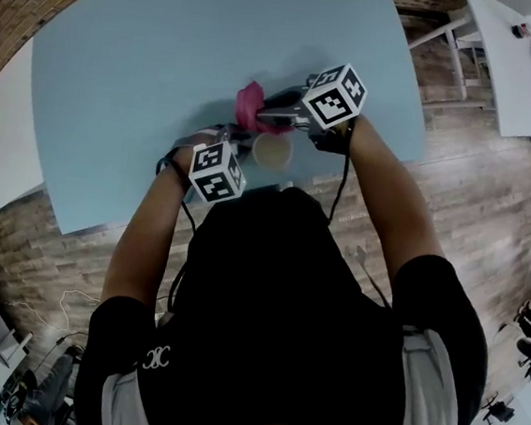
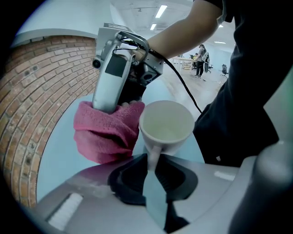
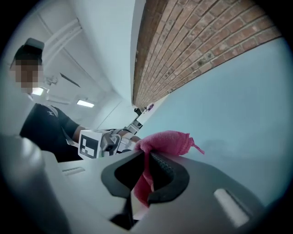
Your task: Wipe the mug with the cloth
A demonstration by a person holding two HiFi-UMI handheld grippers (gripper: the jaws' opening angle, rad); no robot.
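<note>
Pinched narrow between the jaws of my left claw (image 2: 153,170) is the handle (image 2: 154,153) of the mug (image 2: 167,121). The pale cup stands upright just beyond the fingertips with its mouth open to the camera and nothing visible inside. My right claw (image 3: 147,176) is clamped on the pink cloth (image 3: 167,139), most of which bunches up past its tips in a soft wad. Seen from the left claw, that wad sits just left of the mug and close against its outer wall. I cannot tell whether the two actually touch, nor whether the mug's base rests on the table (image 1: 149,63). I judge this to be the wiping step itself, or the start of it: cup steadied in one claw, cloth brought up by the other. The next move calls for pressing the wad onto the wall or rim and rubbing round it, while the left claw keeps the thin handle from twisting. Under both claws the table is plain pale blue and bare apart from these things. Past its far edge runs a brick wall (image 3: 192,41), with wood floor (image 1: 474,201) around it, white tables (image 1: 511,72) off beyond my right claw, and people (image 2: 200,57) standing far back in a bright hall.
</note>
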